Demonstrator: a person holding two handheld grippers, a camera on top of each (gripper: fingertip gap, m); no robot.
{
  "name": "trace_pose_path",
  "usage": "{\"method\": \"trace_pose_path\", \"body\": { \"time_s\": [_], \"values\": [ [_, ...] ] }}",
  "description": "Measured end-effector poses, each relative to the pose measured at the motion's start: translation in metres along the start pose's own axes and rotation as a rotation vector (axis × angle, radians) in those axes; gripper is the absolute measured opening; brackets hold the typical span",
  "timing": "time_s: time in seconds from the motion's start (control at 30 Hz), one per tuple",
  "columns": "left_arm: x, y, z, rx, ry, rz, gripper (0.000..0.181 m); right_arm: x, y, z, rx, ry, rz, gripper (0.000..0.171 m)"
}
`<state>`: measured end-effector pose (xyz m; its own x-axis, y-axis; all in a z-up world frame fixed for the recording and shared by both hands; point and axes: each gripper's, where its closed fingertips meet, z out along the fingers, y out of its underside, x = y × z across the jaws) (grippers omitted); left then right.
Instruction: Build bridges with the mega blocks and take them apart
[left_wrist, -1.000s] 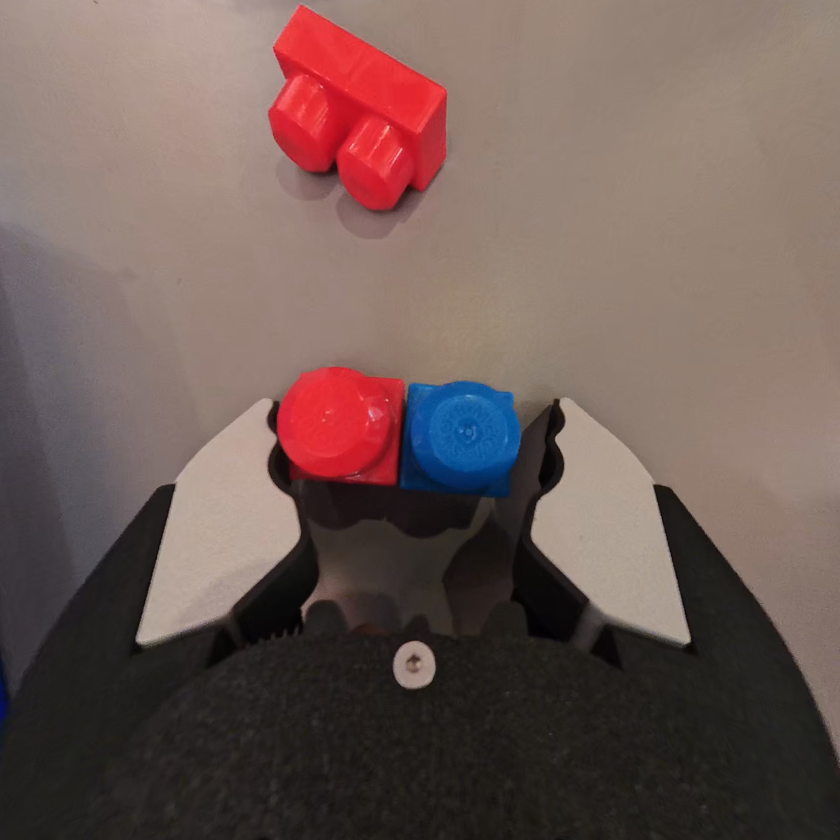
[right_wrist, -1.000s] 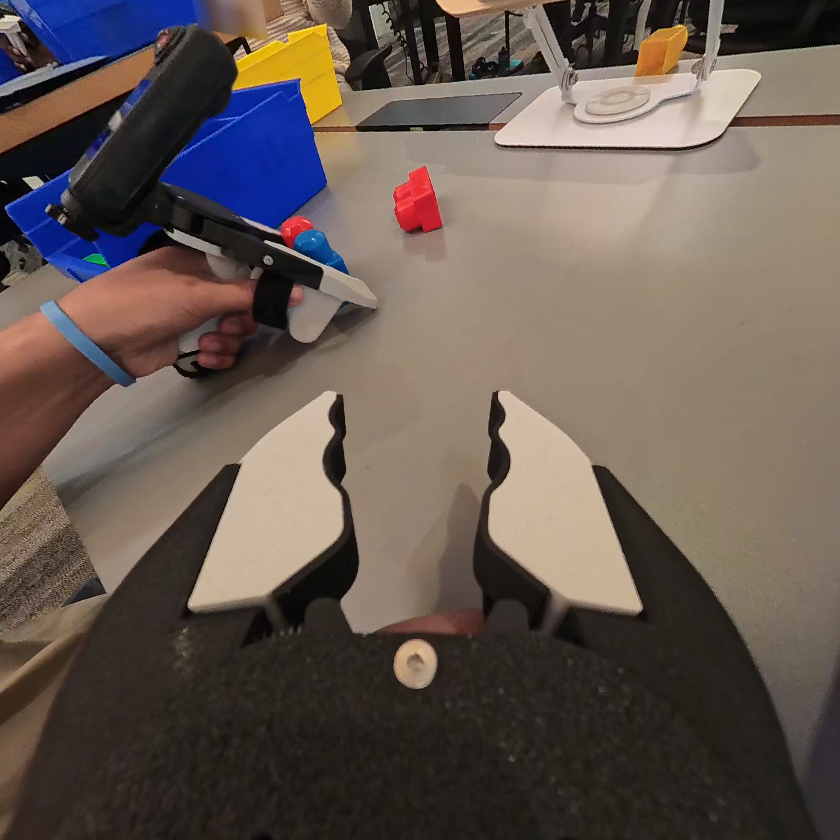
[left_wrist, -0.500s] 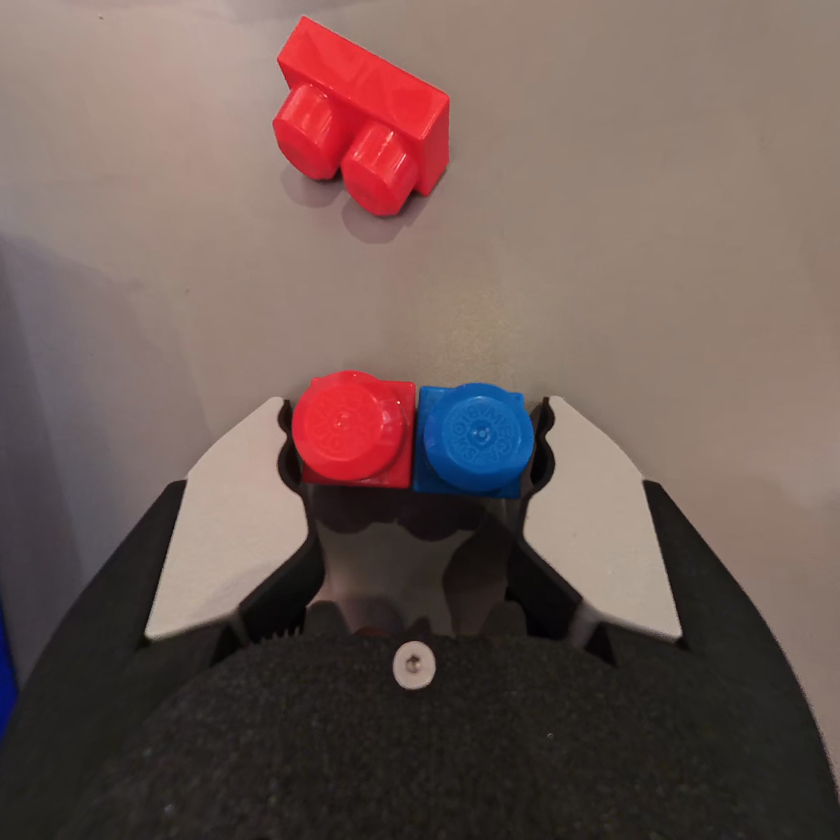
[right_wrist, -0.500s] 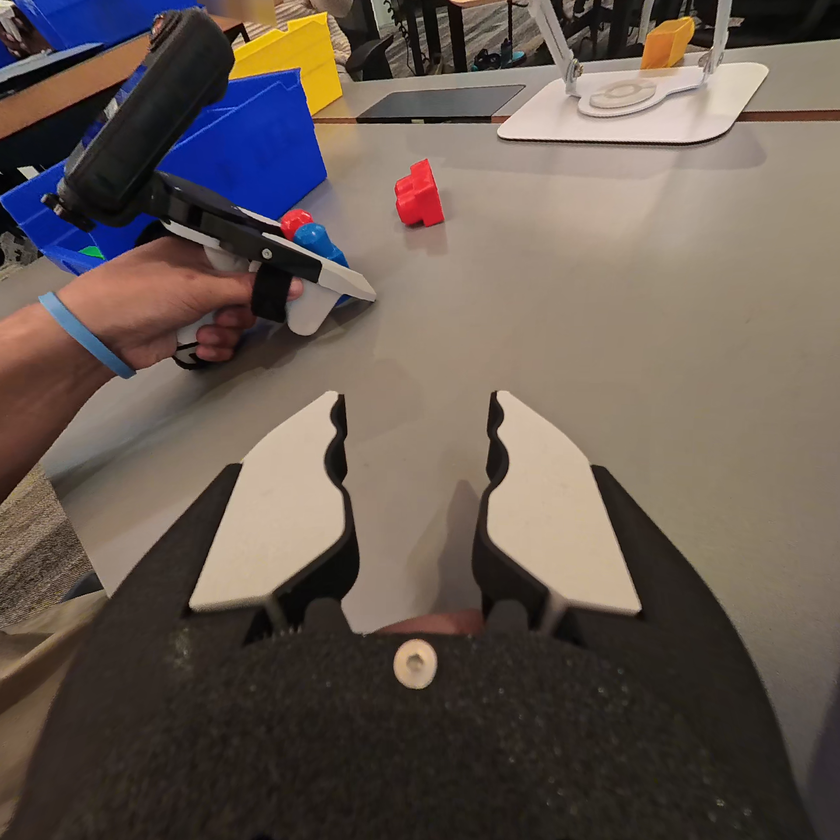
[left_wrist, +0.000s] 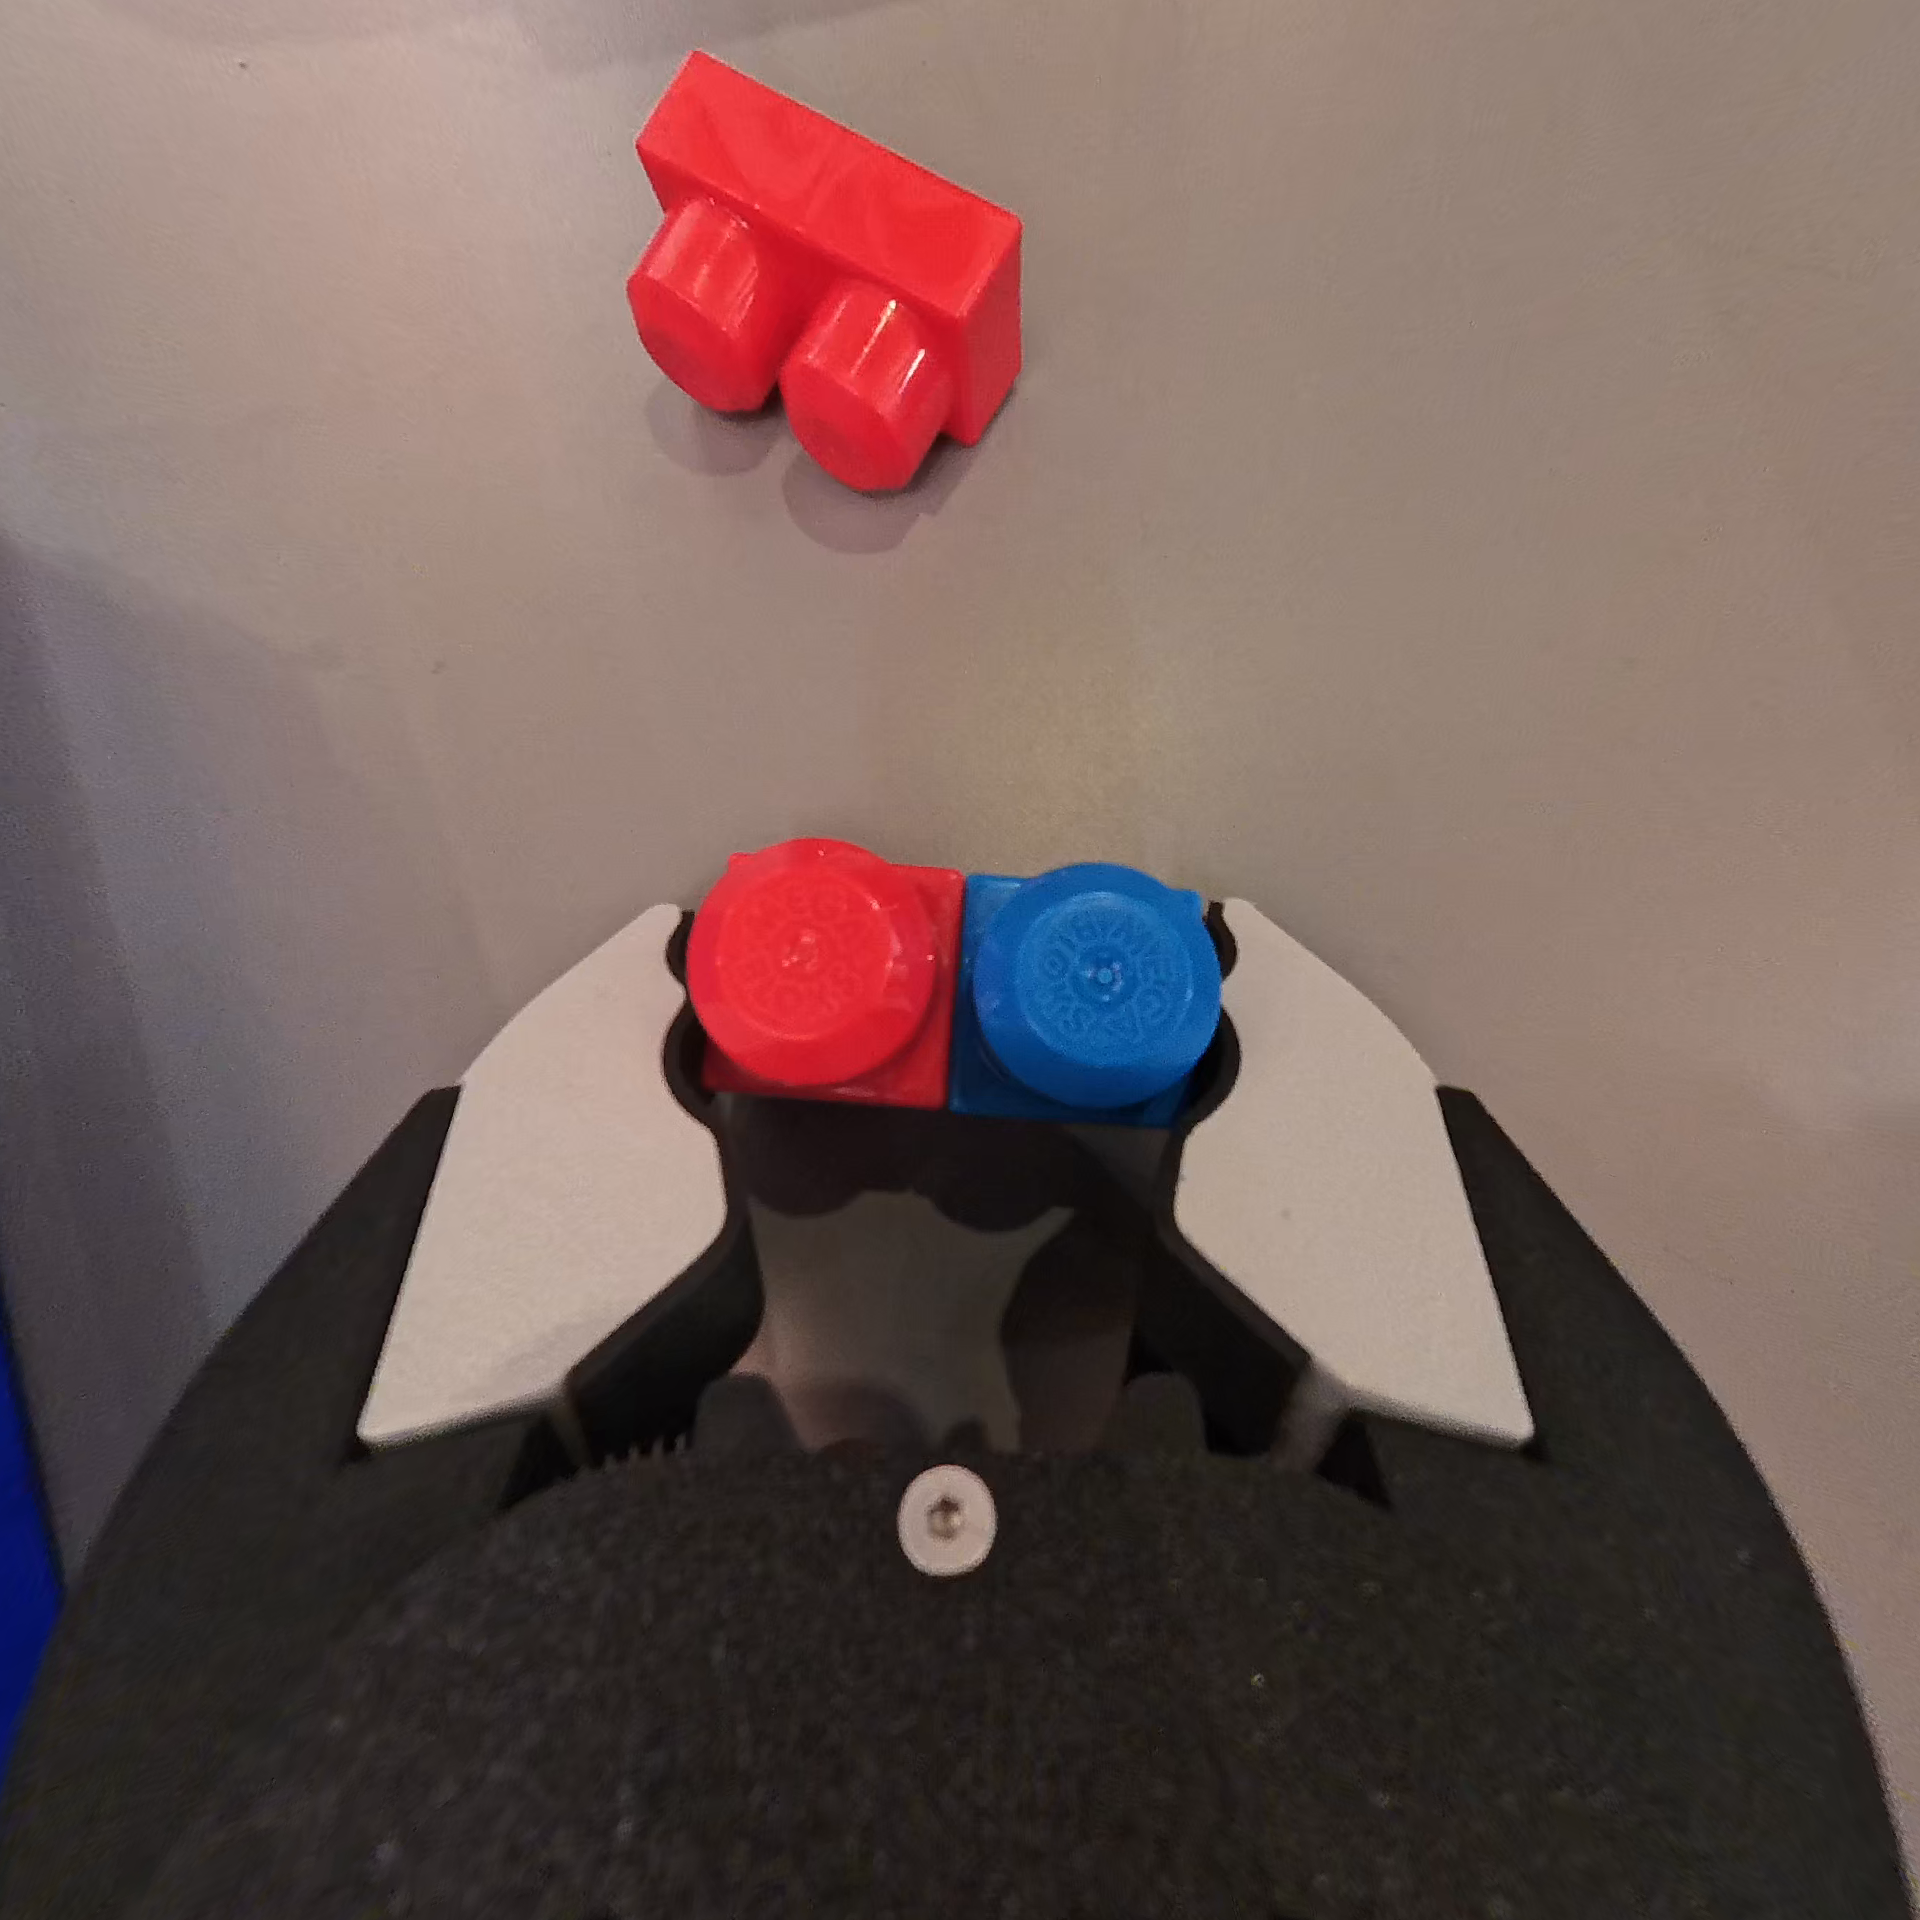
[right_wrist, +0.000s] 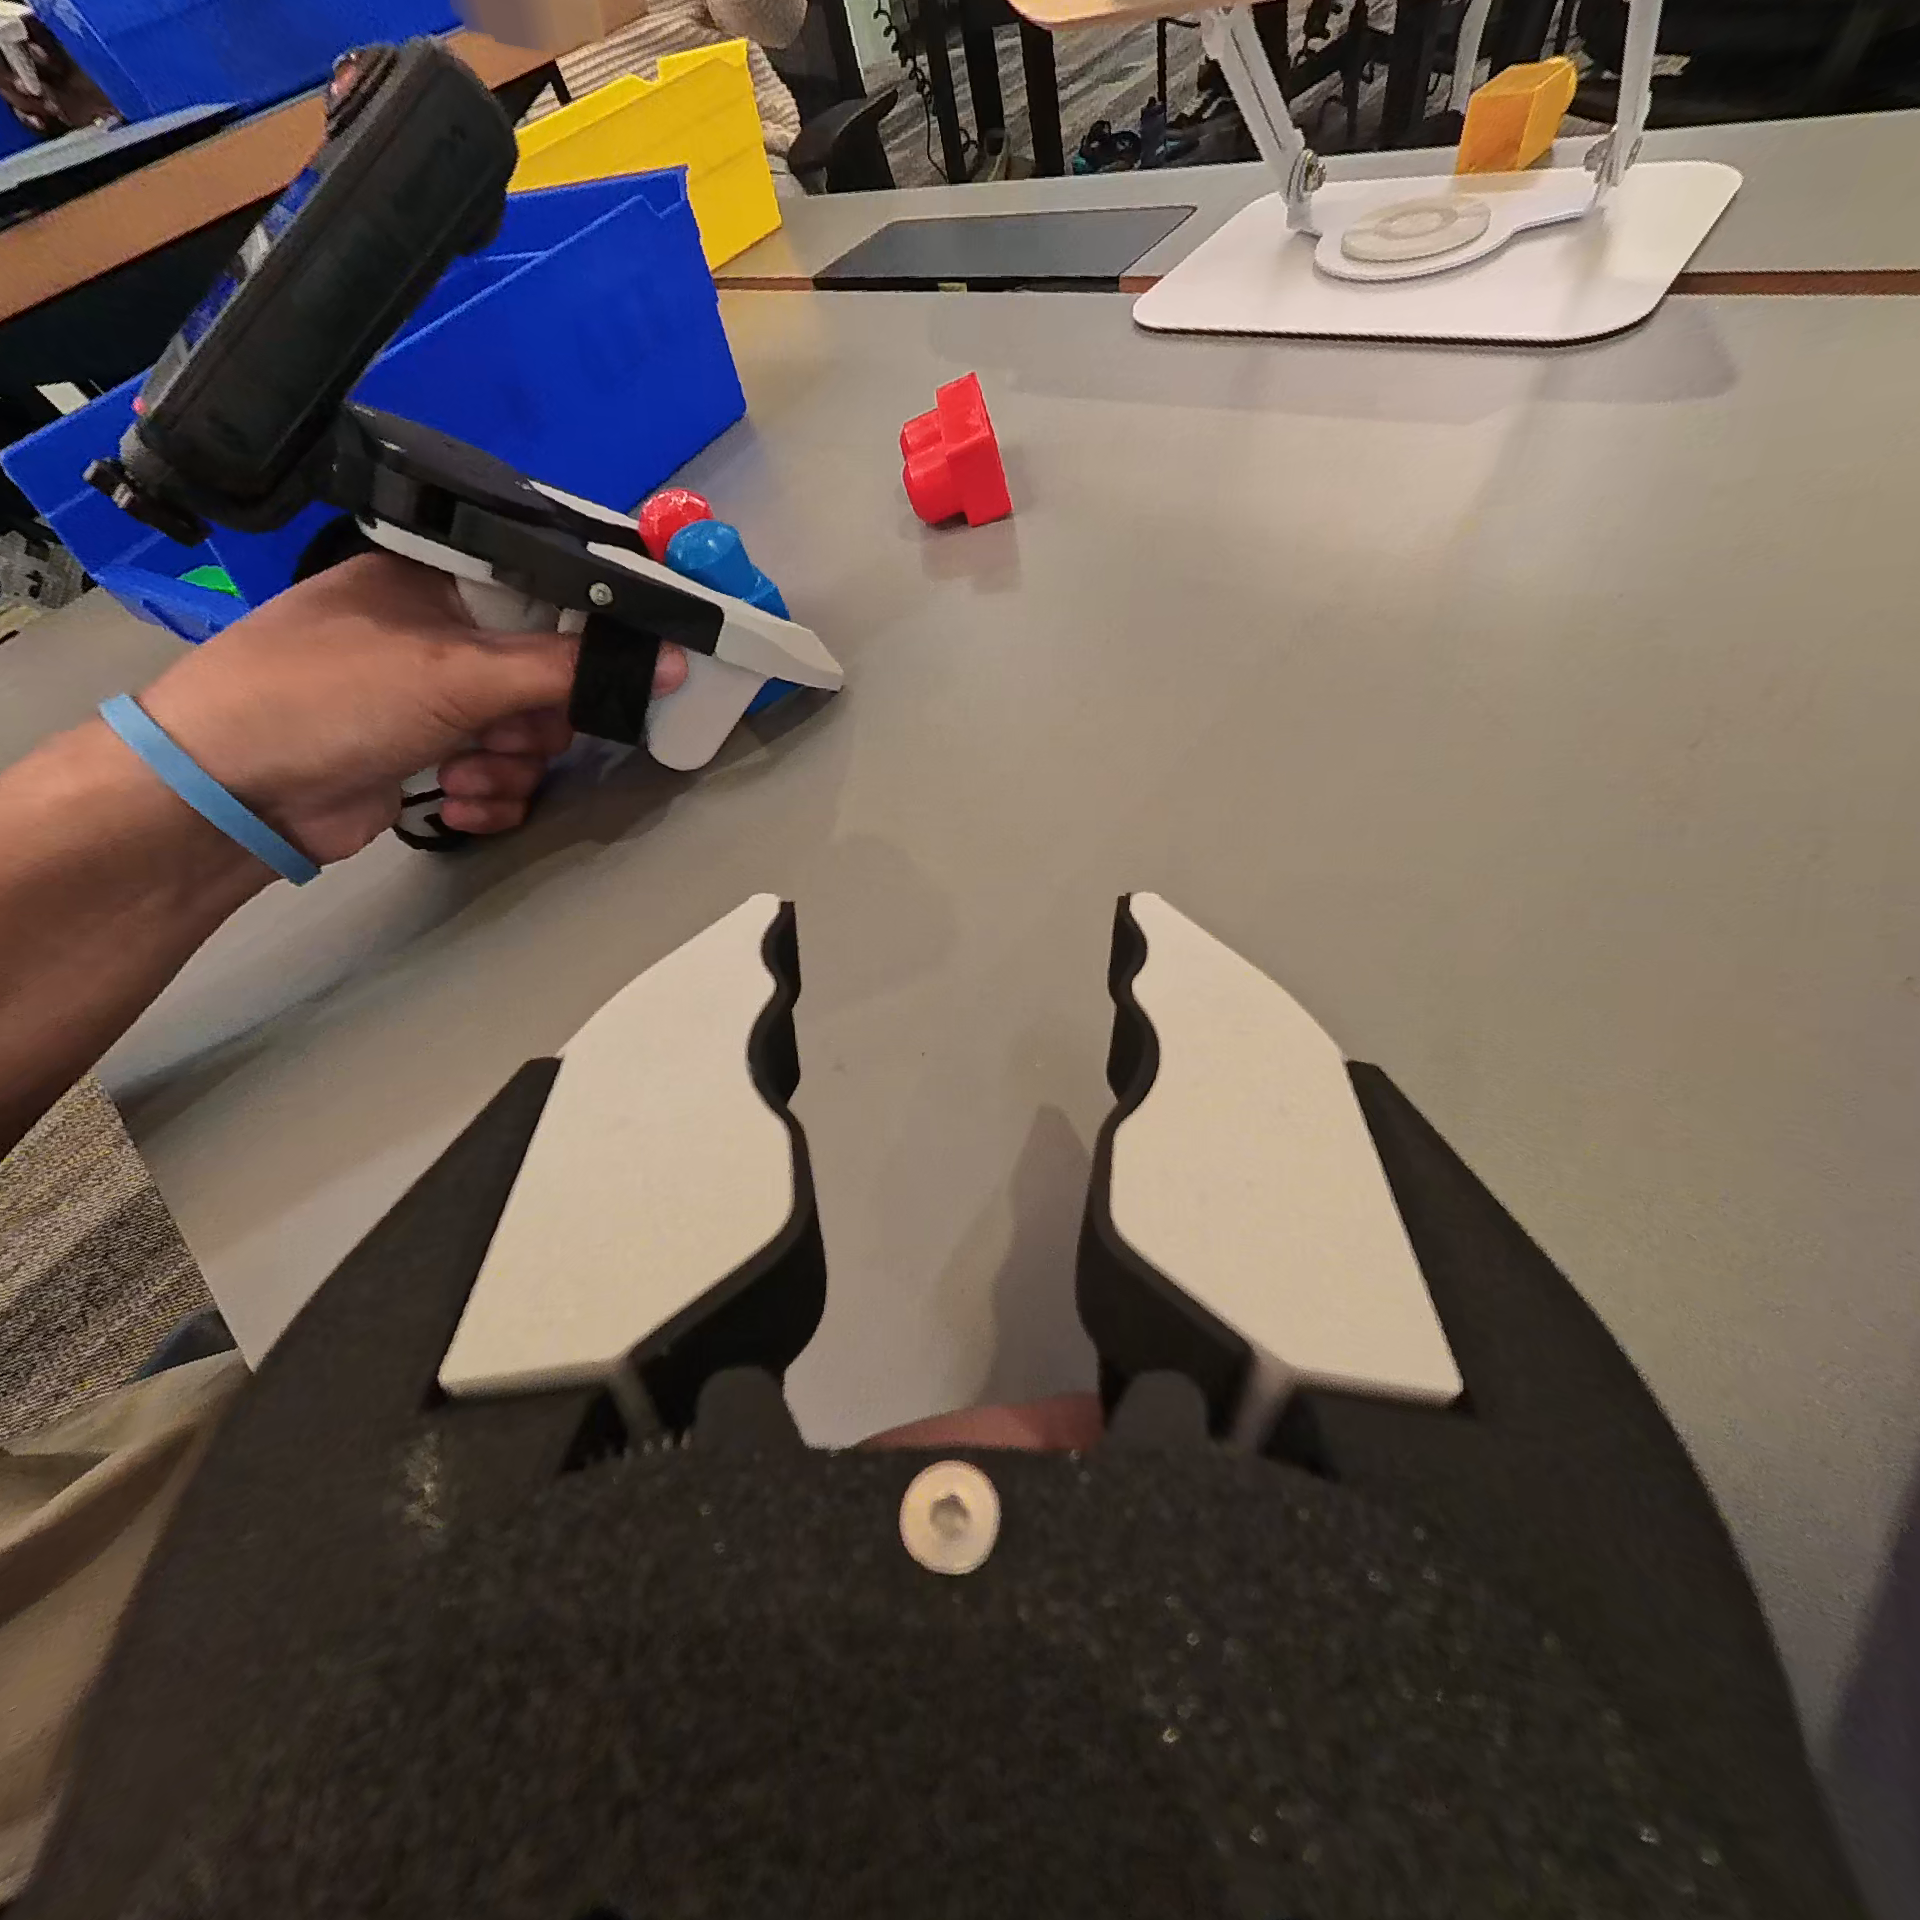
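The glossy red plastic two-stud block (left_wrist: 826, 270) at twelve o'clock lies on a smooth matt grey tabletop (left_wrist: 1455, 520). The black gripper housing (left_wrist: 935, 1714) looks rough, perhaps foam-covered; its white finger plates (left_wrist: 561, 1195) are matt.

The left hand-held gripper (left_wrist: 951, 997) clamps the red block (left_wrist: 821, 977) and blue block (left_wrist: 1086, 992) together.

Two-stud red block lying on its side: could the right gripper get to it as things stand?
Probably yes. The right gripper is open and empty, and bare grey table lies between it and the two-stud red block; the left gripper sits off to the side.
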<state>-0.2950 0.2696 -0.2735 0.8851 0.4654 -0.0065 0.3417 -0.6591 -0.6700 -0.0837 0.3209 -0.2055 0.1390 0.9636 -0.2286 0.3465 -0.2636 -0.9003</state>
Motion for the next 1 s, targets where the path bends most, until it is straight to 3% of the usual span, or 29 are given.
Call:
{"method": "trace_pose_path", "body": {
  "time_s": [0.37, 0.63, 1.0],
  "values": [
    [0.015, 0.003, -0.016, 0.045, 0.061, 0.043, 0.09, 0.002, -0.003, -0.002, 0.002, 0.013, -0.012, 0.057],
    [0.025, -0.007, -0.074, 0.168, 0.073, 0.178, 0.089, 0.003, -0.008, -0.005, 0.011, 0.038, -0.037, 0.057],
    [0.04, 0.042, -0.096, 0.15, 0.147, 0.171, 0.089, -0.004, -0.003, 0.003, -0.008, 0.042, -0.062, 0.059]
  ]
}}
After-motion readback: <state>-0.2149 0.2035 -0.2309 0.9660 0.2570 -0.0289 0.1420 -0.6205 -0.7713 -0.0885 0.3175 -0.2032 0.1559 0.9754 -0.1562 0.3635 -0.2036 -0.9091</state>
